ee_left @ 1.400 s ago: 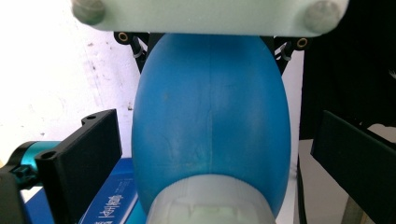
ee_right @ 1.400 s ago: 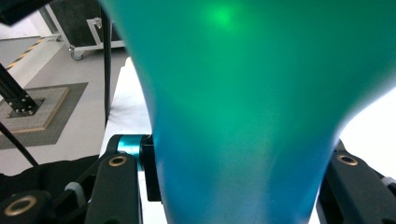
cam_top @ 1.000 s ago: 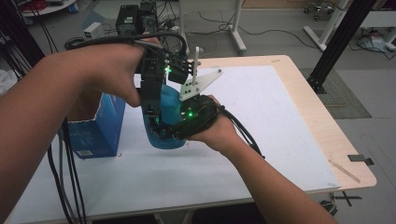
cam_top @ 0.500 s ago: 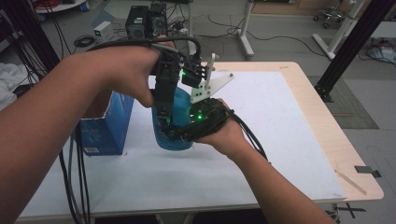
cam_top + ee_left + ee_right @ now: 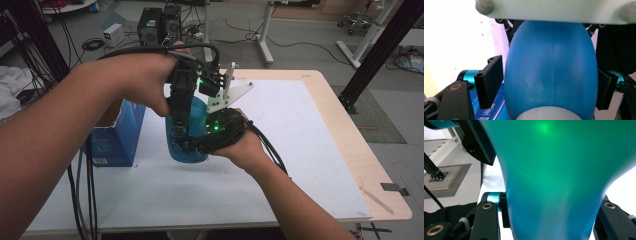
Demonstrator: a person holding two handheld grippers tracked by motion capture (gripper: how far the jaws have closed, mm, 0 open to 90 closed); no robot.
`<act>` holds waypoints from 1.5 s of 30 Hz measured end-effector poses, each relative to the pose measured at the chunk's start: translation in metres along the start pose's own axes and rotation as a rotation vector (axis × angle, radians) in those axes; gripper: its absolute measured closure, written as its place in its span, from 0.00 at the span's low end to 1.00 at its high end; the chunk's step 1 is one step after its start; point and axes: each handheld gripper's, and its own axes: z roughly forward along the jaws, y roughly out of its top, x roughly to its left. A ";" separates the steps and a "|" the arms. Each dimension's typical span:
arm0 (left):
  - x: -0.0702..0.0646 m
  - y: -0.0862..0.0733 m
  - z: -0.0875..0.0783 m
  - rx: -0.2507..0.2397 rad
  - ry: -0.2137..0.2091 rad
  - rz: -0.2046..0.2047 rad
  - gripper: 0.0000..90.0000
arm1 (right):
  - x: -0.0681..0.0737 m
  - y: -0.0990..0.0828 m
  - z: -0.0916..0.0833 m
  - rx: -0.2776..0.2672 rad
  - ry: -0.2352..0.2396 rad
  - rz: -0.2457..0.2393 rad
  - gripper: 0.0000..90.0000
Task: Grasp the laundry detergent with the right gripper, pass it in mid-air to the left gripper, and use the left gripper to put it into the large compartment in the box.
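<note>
The blue bulb stands upright on the bench, beside a blue box. The right hand-held gripper clamps its narrow lower part; the left hand-held gripper brackets its body, contact uncertain. Judged: grasp secured, lifting remains.

On the left of the desk, the way is blocked by a blue box standing just beside the blue bottle. Above the bottle, the space is taken by the left claw and the right claw. Open room is found on the right and near sides.
</note>
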 end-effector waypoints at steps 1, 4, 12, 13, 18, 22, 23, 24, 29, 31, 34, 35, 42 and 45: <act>0.000 0.000 0.000 -0.001 0.002 0.001 0.26 | 0.000 0.000 0.000 -0.002 0.000 0.000 0.51; -0.001 0.001 0.000 0.000 0.002 -0.002 0.28 | 0.000 0.000 0.000 -0.003 0.000 0.000 0.51; 0.000 0.002 0.000 0.008 0.000 0.003 0.33 | 0.001 0.001 -0.001 -0.004 -0.001 -0.003 0.51; 0.000 0.002 0.000 0.008 0.000 0.003 0.33 | 0.001 0.001 -0.001 -0.004 -0.001 -0.003 0.51; -0.001 0.001 0.000 0.003 0.001 0.000 0.35 | 0.001 0.000 -0.001 -0.005 -0.002 -0.003 0.51; -0.001 0.001 0.000 0.000 0.001 -0.005 0.36 | 0.001 0.000 -0.001 -0.005 -0.001 -0.001 0.51; -0.001 0.001 0.000 0.000 0.001 -0.005 0.38 | 0.001 0.000 -0.001 -0.005 -0.001 -0.001 0.51; -0.001 0.001 0.000 -0.003 -0.002 -0.007 0.38 | 0.000 0.000 -0.001 -0.004 -0.004 -0.003 0.51; 0.000 0.000 0.000 -0.008 -0.016 -0.005 0.40 | 0.000 0.000 -0.001 -0.004 -0.006 -0.003 0.51; 0.000 0.000 0.000 -0.012 -0.022 -0.008 0.43 | 0.000 0.000 -0.001 -0.001 -0.008 -0.005 0.51; 0.000 0.000 0.001 -0.011 -0.034 -0.014 0.44 | 0.000 -0.001 0.000 -0.002 -0.002 -0.008 0.51; 0.000 0.000 0.001 -0.011 -0.034 -0.014 0.44 | 0.000 -0.001 0.000 -0.002 -0.002 -0.008 0.51; 0.000 -0.001 0.000 -0.018 -0.039 -0.026 0.44 | 0.001 -0.001 0.000 -0.006 0.003 -0.012 0.51; -0.001 -0.001 0.001 -0.014 -0.043 -0.027 0.44 | 0.001 -0.001 0.000 -0.002 0.001 -0.016 0.50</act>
